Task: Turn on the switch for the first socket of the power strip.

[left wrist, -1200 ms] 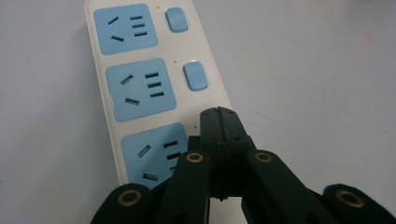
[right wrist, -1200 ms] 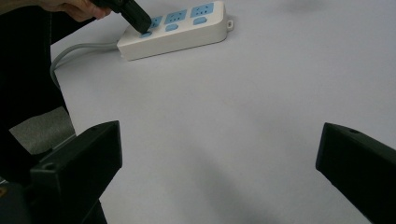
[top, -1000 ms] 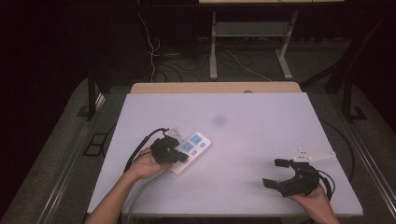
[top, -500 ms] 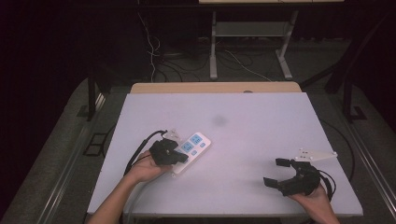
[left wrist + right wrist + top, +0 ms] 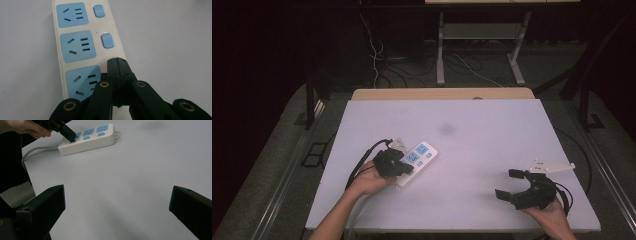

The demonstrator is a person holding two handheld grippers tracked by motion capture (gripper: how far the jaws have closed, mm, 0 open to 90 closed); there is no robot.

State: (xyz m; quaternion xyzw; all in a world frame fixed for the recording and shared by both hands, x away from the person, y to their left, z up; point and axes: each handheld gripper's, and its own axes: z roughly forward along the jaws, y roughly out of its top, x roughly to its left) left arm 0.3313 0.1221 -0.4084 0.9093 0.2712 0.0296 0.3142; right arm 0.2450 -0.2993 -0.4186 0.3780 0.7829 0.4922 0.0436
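a: where's the power strip (image 5: pixel 417 159)?

b: lying flat on the white surface (image 5: pixel 492 130), left of the middle and turned on a slant. it's white, with three blue sockets in a row and a small blue switch beside each. its grey cord (image 5: pixel 37 152) leaves from the near end, toward the person's side.

a: and the left tool (image 5: pixel 117 65)?

b: its two black jaws are pressed together with no gap, nothing between them. the joined tip rests at the strip's edge, where the switch of the nearest socket (image 5: pixel 83 81) would sit. a tiny red light (image 5: pixel 106 67) shows just beside the tip. from the right gripper view the same tip comes down on the strip's end nearest the cord.

a: is the switch pressed in?

b: can't tell; the tip covers it. the middle switch (image 5: pixel 107 41) and the far switch (image 5: pixel 99 11) are clear of it.

a: the right tool (image 5: pixel 515 184)?

b: well apart from the strip, near the surface's front right corner, held in the right hand (image 5: pixel 548 215). its jaws are spread wide and hold nothing; bare white surface lies between them.
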